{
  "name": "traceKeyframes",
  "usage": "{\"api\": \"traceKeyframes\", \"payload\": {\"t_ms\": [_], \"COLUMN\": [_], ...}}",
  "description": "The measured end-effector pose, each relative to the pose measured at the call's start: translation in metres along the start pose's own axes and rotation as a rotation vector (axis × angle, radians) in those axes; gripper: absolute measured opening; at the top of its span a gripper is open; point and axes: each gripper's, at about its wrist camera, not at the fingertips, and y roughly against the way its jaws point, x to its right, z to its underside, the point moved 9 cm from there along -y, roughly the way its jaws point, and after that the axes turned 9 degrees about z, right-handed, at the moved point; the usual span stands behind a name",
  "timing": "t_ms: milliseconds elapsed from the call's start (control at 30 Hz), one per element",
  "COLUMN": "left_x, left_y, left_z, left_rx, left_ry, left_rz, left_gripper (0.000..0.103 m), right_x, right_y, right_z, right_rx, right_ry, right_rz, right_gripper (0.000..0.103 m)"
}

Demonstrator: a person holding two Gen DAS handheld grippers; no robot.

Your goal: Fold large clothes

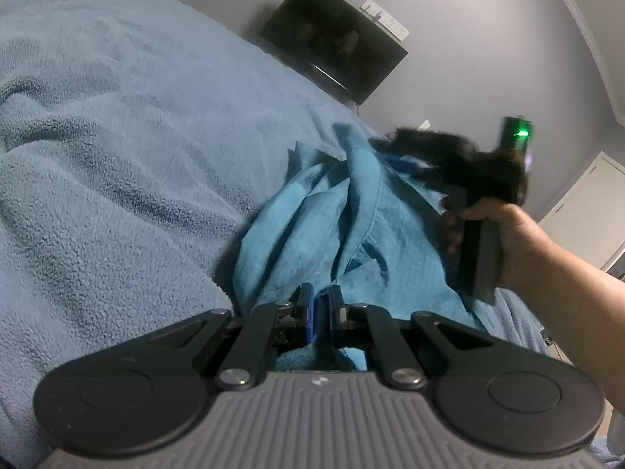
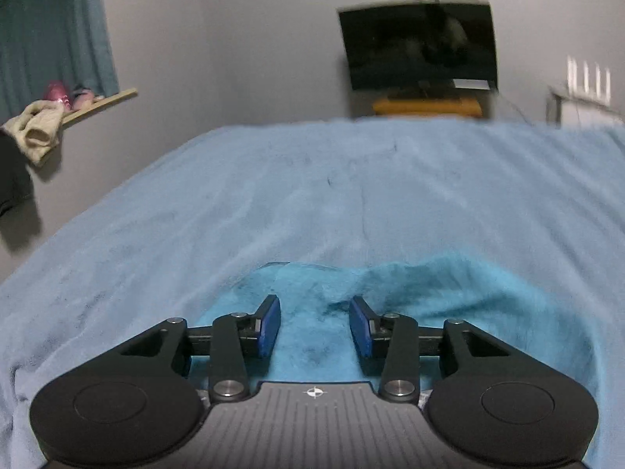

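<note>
A teal garment lies bunched in folds on a light blue fleece blanket. My left gripper is shut on an edge of the garment and holds it up. In the left wrist view my right gripper appears blurred above the far end of the garment, held by a hand. In the right wrist view my right gripper is open and empty, with its blue pads just above the garment.
The blanket covers the whole bed. A dark TV stands on a stand past the bed's far edge. A shelf with cloths is on the left wall beside a curtain. A white door is at right.
</note>
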Motion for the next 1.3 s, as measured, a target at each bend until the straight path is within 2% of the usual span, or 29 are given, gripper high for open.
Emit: {"api": "traceKeyframes", "payload": {"t_ms": [67,133,267,367,467,500,567,633,800,833,900,1033,1167,1200,1300], "left_x": [-0.001,-0.001,-0.004,-0.002,-0.002,-0.002,-0.001,-0.001,0.0,0.0,-0.001,-0.003,-0.008,-0.009,-0.013], "left_y": [-0.003,-0.006,-0.009,-0.011,-0.014,-0.014,-0.016,-0.016,-0.015,-0.015,-0.016,-0.018,-0.022,-0.024,-0.027], "left_z": [-0.001,-0.001,-0.002,-0.002,-0.001,-0.001,0.0,0.0,0.0,0.0,0.001,0.001,0.003,0.003,0.004], "left_rx": [-0.001,-0.002,-0.005,-0.006,-0.006,-0.006,-0.007,-0.007,-0.007,-0.007,-0.007,-0.009,-0.016,-0.017,-0.02], "left_ry": [0.001,0.002,0.005,0.001,0.002,0.001,0.0,-0.001,-0.001,0.001,0.004,0.017,0.033,0.037,0.052], "left_rz": [-0.002,-0.003,-0.006,-0.009,-0.015,-0.018,-0.022,-0.026,-0.034,-0.035,-0.034,-0.034,-0.037,-0.037,-0.036], "left_gripper": [0.003,0.003,0.002,0.003,0.003,0.003,0.003,0.003,0.003,0.003,0.003,0.003,0.003,0.003,0.003], "right_x": [0.01,0.033,0.092,0.149,0.212,0.224,0.235,0.235,0.242,0.243,0.233,0.215,0.195,0.185,0.175], "right_y": [0.013,0.026,0.04,0.042,0.051,0.057,0.069,0.076,0.084,0.076,0.051,0.012,0.001,0.012,-0.014], "right_z": [-0.01,-0.015,-0.009,0.019,0.049,0.058,0.066,0.073,0.098,0.102,0.106,0.109,0.105,0.108,0.102], "right_rx": [0.032,0.062,0.072,0.014,-0.055,-0.06,-0.035,-0.029,-0.078,-0.112,-0.196,-0.298,-0.301,-0.302,-0.315], "right_ry": [-0.091,-0.137,-0.154,-0.102,-0.234,-0.282,-0.391,-0.47,-0.731,-0.773,-0.815,-0.834,-0.868,-0.866,-0.839], "right_rz": [-0.023,0.02,0.212,0.382,0.505,0.513,0.454,0.372,0.049,-0.022,-0.136,-0.315,-0.447,-0.458,-0.489], "right_gripper": [0.043,0.045,0.051,0.05,0.048,0.048,0.049,0.056,0.091,0.094,0.096,0.098,0.1,0.101,0.103]}}
